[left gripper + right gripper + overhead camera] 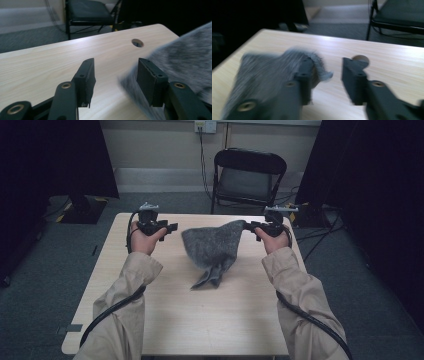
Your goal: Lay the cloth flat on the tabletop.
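— On the desk (165,320), what lies where, left to right?

— Left gripper (172,226): jaws apart, nothing between them, grey cloth (215,247) just beside its right jaw. Right gripper (250,226): jaws apart too, the cloth's corner draped over one jaw, not clamped.

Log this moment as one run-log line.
left hand-held gripper: open, clear of grey cloth | right hand-held gripper: open, cloth corner draped on one jaw | cloth: mid-table, partly lifted
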### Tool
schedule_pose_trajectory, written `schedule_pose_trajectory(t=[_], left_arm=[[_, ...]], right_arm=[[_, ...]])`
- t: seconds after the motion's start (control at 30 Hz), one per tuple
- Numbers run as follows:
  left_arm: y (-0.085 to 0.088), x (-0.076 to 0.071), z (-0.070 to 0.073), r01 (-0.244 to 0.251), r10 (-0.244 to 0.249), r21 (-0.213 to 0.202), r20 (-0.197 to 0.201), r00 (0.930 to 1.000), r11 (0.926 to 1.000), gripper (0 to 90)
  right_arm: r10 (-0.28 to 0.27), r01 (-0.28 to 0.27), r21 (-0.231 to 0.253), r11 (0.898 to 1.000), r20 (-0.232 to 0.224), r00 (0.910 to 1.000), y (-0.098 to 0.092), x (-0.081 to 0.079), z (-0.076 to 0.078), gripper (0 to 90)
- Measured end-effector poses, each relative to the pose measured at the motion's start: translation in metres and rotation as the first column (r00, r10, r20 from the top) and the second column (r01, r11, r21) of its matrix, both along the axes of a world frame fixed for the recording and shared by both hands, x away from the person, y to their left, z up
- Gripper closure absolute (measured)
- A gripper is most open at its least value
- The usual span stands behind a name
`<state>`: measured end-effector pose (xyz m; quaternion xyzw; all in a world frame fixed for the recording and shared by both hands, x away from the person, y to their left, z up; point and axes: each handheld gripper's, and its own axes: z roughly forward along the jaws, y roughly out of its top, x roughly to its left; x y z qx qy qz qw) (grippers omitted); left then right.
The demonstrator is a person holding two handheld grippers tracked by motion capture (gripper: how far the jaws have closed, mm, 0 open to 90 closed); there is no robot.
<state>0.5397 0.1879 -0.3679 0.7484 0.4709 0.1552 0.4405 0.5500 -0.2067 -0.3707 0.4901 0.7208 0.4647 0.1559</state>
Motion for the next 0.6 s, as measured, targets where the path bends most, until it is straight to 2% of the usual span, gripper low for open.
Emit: schedule_pose_trajectory(t=[0.03,0.07,0.13,0.23,0.3,0.33,0.4,0.47,0.5,0.6], left_arm=[[-0.006,-0.002,-0.003,0.030,-0.030,0.015,-0.004,0.9996,0.9994,40.9],[-0.011,-0.005,-0.009,0.061,-0.060,0.010,-0.017,0.9980,0.9981,40.0],[-0.022,-0.013,-0.027,0.111,-0.110,0.008,-0.067,0.9916,0.9938,37.1],[-0.040,-0.030,-0.060,0.181,-0.177,0.025,-0.119,0.9769,0.9831,34.9],[-0.052,-0.042,-0.078,0.222,-0.217,0.016,-0.149,0.9647,0.9750,34.4],[-0.058,-0.047,-0.086,0.231,-0.225,0.017,-0.152,0.9623,0.9729,34.4],[-0.065,-0.055,-0.095,0.239,-0.231,0.031,-0.153,0.9608,0.9706,34.4],[-0.069,-0.060,-0.101,0.225,-0.217,0.031,-0.156,0.9636,0.9739,36.6],[-0.070,-0.062,-0.103,0.229,-0.221,0.037,-0.156,0.9627,0.9727,37.7],[-0.075,-0.067,-0.108,0.240,-0.224,0.088,-0.158,0.9616,0.9667,43.2]], right_arm=[[0.013,-0.013,-0.032,0.999,0.000,0.9999,0.003,-0.003,-0.004,41.6],[0.044,-0.045,-0.046,0.998,-0.010,0.9990,0.005,-0.007,-0.011,39.4],[0.085,-0.086,-0.055,0.995,-0.033,0.9959,0.005,-0.019,-0.028,37.0],[0.101,-0.106,-0.070,0.992,-0.066,0.9927,0.002,-0.037,-0.053,35.7],[0.116,-0.122,-0.072,0.990,-0.088,0.9893,0.002,-0.049,-0.067,35.4],[0.121,-0.129,-0.081,0.988,-0.097,0.9879,0.002,-0.055,-0.073,34.5],[0.139,-0.150,-0.103,0.983,-0.103,0.9849,0.004,-0.065,-0.081,34.0],[0.149,-0.160,-0.112,0.981,-0.105,0.9833,0.007,-0.073,-0.086,33.6],[0.159,-0.170,-0.112,0.979,-0.102,0.9820,0.009,-0.077,-0.088,33.6],[0.183,-0.194,-0.116,0.974,-0.100,0.9780,0.016,-0.086,-0.091,33.5]])
